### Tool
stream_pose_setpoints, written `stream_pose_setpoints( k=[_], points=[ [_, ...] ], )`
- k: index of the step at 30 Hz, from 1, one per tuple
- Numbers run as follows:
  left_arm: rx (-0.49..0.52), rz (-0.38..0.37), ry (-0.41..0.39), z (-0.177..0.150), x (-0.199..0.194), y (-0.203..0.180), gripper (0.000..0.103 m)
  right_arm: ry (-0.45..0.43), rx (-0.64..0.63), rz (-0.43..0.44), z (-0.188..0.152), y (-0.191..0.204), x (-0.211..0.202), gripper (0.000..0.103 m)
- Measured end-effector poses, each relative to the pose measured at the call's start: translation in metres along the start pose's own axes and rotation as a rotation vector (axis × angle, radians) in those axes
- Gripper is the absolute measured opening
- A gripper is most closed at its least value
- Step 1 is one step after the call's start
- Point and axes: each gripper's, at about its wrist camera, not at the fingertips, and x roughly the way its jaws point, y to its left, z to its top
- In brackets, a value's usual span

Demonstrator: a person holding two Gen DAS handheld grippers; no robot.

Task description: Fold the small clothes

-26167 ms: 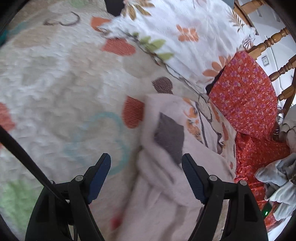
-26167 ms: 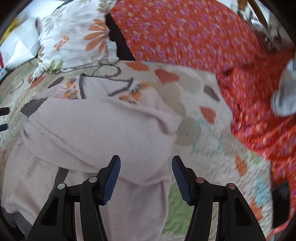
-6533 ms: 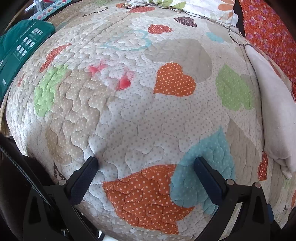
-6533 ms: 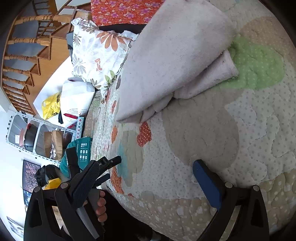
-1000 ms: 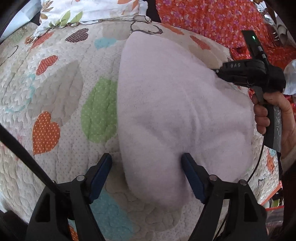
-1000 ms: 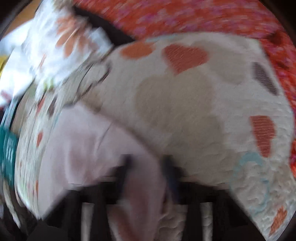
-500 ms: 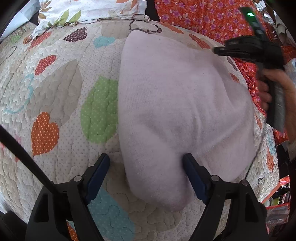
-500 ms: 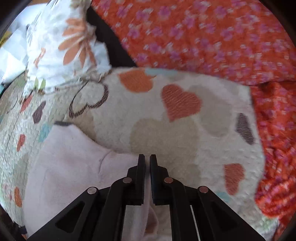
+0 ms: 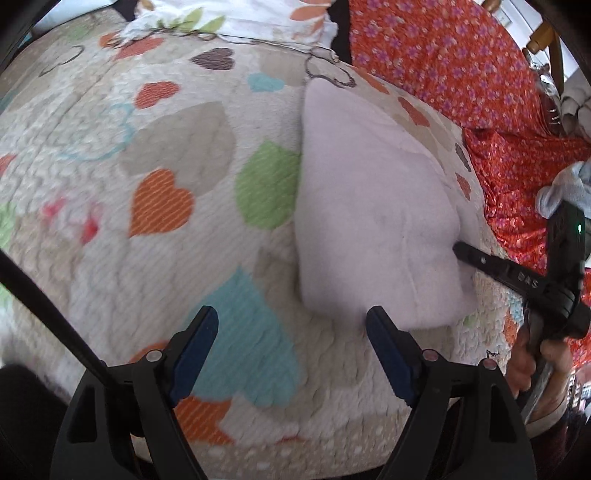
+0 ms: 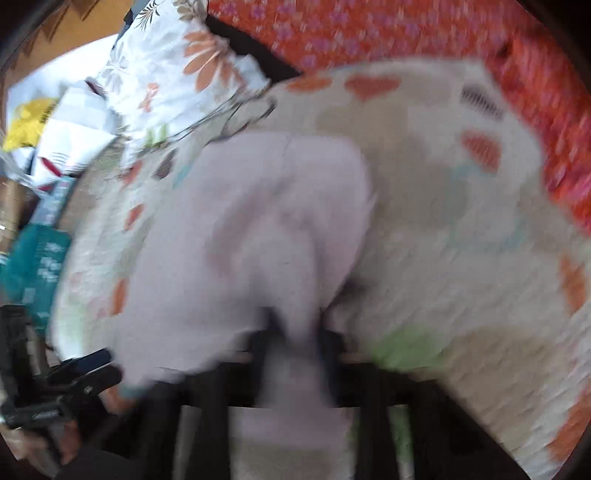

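A folded pale pink garment [image 9: 369, 206] lies on the heart-patterned quilt [image 9: 166, 155]. My left gripper [image 9: 291, 347] is open and empty, just in front of the garment's near edge. My right gripper [image 9: 458, 249] comes in from the right and is shut on the garment's right edge. In the blurred right wrist view the pink cloth [image 10: 258, 229] bunches between my right gripper's [image 10: 299, 332] closed fingers.
A floral pillow [image 9: 236, 18] lies at the far edge of the quilt. Red flowered fabric [image 9: 461, 74] covers the right side, with a grey-white cloth [image 9: 565, 188] on it. A teal box [image 10: 33, 262] and bags sit beyond the quilt's left edge.
My right gripper has dropped to the garment's right edge and shut on it. My left gripper has drawn back and left, so the garment now sits beside its right finger.
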Motion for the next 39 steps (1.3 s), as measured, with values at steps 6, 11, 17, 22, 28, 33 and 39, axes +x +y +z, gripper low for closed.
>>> stream_pose_setpoints(
  k=[6, 11, 17, 22, 28, 33, 39],
  points=[
    [-0.051, 0.008, -0.002, -0.005, -0.008, 0.012, 0.081, -0.035, 0.197, 0.156, -0.035, -0.029, -0.030, 0.008],
    [-0.063, 0.012, -0.002, -0.014, -0.012, 0.017, 0.081, -0.057, 0.265, 0.030, -0.054, -0.040, -0.038, 0.017],
    [-0.068, 0.093, -0.073, -0.019, -0.029, 0.026, 0.081, -0.227, 0.082, -0.033, -0.043, 0.020, -0.075, 0.017],
    [-0.032, 0.193, -0.235, -0.024, -0.067, 0.026, 0.081, -0.175, 0.022, 0.039, -0.026, 0.062, -0.037, 0.017],
    [0.009, 0.314, -0.475, -0.034, -0.119, 0.026, 0.095, -0.006, 0.056, 0.117, -0.014, 0.093, 0.057, 0.018],
    [-0.015, 0.361, -0.561, -0.033, -0.142, 0.041, 0.099, 0.157, -0.103, 0.244, -0.030, 0.159, 0.095, 0.018],
    [-0.050, 0.421, -0.720, -0.043, -0.174, 0.053, 0.102, 0.023, -0.260, 0.126, -0.039, 0.185, 0.058, 0.019]
  ],
)
